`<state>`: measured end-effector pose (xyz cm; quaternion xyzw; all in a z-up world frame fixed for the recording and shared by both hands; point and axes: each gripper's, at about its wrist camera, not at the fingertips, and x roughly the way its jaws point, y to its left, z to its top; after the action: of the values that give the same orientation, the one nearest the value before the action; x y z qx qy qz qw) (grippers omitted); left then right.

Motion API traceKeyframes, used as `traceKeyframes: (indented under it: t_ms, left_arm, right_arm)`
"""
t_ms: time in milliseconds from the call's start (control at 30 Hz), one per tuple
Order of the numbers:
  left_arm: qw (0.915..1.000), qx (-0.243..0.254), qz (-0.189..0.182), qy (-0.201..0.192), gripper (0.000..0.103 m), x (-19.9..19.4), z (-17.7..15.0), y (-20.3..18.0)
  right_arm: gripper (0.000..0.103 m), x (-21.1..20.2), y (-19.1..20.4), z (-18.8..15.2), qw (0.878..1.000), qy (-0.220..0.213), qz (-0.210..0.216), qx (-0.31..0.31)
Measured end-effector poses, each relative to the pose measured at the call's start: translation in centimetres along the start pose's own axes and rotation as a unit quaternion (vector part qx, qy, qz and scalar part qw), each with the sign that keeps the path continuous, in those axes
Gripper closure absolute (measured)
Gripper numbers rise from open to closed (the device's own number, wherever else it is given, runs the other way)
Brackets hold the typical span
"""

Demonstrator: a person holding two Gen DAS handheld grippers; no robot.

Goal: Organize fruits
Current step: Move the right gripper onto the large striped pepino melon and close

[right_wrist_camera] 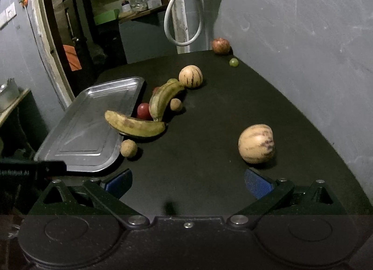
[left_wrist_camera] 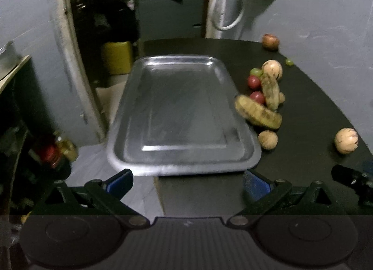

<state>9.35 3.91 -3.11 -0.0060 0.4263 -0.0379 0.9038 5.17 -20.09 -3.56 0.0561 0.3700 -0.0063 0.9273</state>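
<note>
Our left tool (left_wrist_camera: 187, 182) gapes empty before the tray (left_wrist_camera: 181, 116); our right tool (right_wrist_camera: 187, 182), spread, nears a striped melon (right_wrist_camera: 256, 143).

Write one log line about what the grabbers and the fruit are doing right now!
left gripper: open, empty | right gripper: open, empty | tray: no fruit inside | banana: end overlapping tray rim | striped melon: nearest right gripper

black table (right_wrist_camera: 209, 153), metal tray (right_wrist_camera: 93, 116), scattered fruit (right_wrist_camera: 256, 144)
</note>
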Motion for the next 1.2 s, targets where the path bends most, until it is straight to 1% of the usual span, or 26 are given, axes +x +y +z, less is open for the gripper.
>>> traceKeyframes:
  t_ms: [167,300,433,567,667,733,900,1033,1100,1167,1200]
  left_arm:
    - [0.9983,0.034,-0.045,-0.016,0.001,1.9,2.3,-0.1]
    - [0.9935,0.074,-0.083,-0.025,0.001,3.2,3.6,-1.0]
    - [0.9862,0.113,-0.116,-0.037,0.001,4.0,4.1,-2.5]
    - [0.9799,0.140,-0.135,-0.043,0.003,4.5,3.9,-4.3]
    - [0.9761,0.159,-0.142,-0.041,0.005,4.7,3.3,-5.9]
    - [0.9755,0.165,-0.140,-0.040,0.007,4.9,3.0,-6.9]
    - [0.9767,0.169,-0.129,-0.031,0.012,5.4,2.5,-8.8]
    - [0.9780,0.172,-0.116,-0.017,0.022,6.3,2.4,-9.8]
    - [0.9788,0.172,-0.111,-0.011,0.024,6.6,2.3,-10.1]
    - [0.9789,0.175,-0.106,-0.006,0.028,6.8,2.3,-10.4]
    - [0.9789,0.176,-0.104,-0.005,0.029,6.9,2.2,-10.5]
  right_arm:
    - [0.002,0.9,0.5,1.0,0.999,-0.004,-0.034,-0.014]
    - [0.004,1.1,-0.4,1.5,0.998,0.002,-0.057,-0.004]
    - [0.005,1.3,-2.0,2.0,0.998,0.009,-0.064,0.003]
    - [0.007,2.3,-4.2,2.6,0.998,0.020,-0.062,0.015]
    - [0.009,3.4,-5.7,2.8,0.998,0.027,-0.055,0.022]
    - [0.012,4.2,-6.6,3.0,0.998,0.034,-0.048,0.030]
    - [0.018,5.6,-7.8,3.4,0.998,0.047,-0.024,0.026]
    - [0.024,6.3,-8.1,3.4,0.998,0.055,-0.007,0.023]
    - [0.026,6.6,-8.1,3.4,0.998,0.057,0.001,0.022]
    - [0.026,6.8,-8.2,3.3,0.998,0.059,0.003,0.021]
    - [0.028,6.9,-8.2,3.3,0.998,0.059,0.003,0.021]
